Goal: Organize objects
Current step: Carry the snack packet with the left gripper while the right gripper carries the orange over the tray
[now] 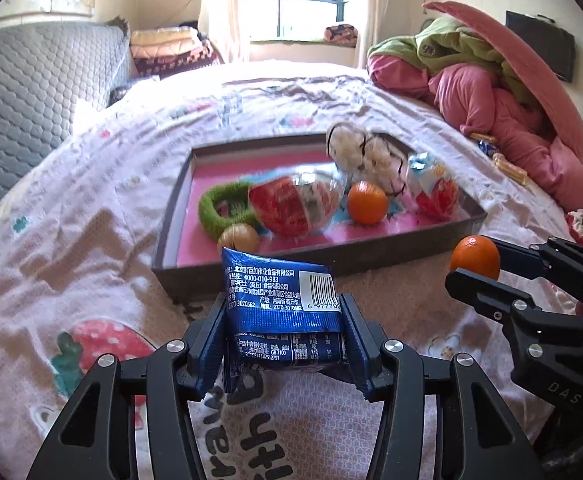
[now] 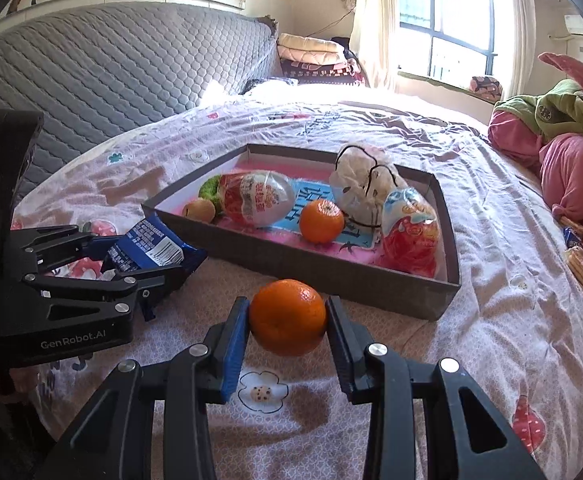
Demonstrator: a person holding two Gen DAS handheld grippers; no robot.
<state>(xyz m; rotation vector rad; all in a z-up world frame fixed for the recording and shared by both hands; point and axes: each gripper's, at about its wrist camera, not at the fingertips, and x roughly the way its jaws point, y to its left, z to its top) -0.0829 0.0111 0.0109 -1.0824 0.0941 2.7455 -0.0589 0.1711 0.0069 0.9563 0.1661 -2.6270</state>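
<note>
- A sunlit bedroom: a bed under a pink printed sheet, a grey quilted headboard behind, a window beyond and a heap of pink and green bedding to the right.
- On the sheet lies a shallow grey tray (pink-lined), holding an orange, two egg-shaped toy packs, a green ring, a small brown fruit and a white bundle tied with black cord.
- The left gripper is clamped on a blue snack packet, carried above the sheet just short of the tray's near-left corner; the packet's long axis runs roughly across the fingers.
- The right gripper is closed on a second orange, held clear of the sheet just before the tray's near wall.
- The tray lies straight ahead of both tools; the right one looks nearer to open floor space, between the first orange and the near wall.
- Judged from this, each load need only clear the low wall before release; a few snack pieces lie loose at the bed's right edge.
</note>
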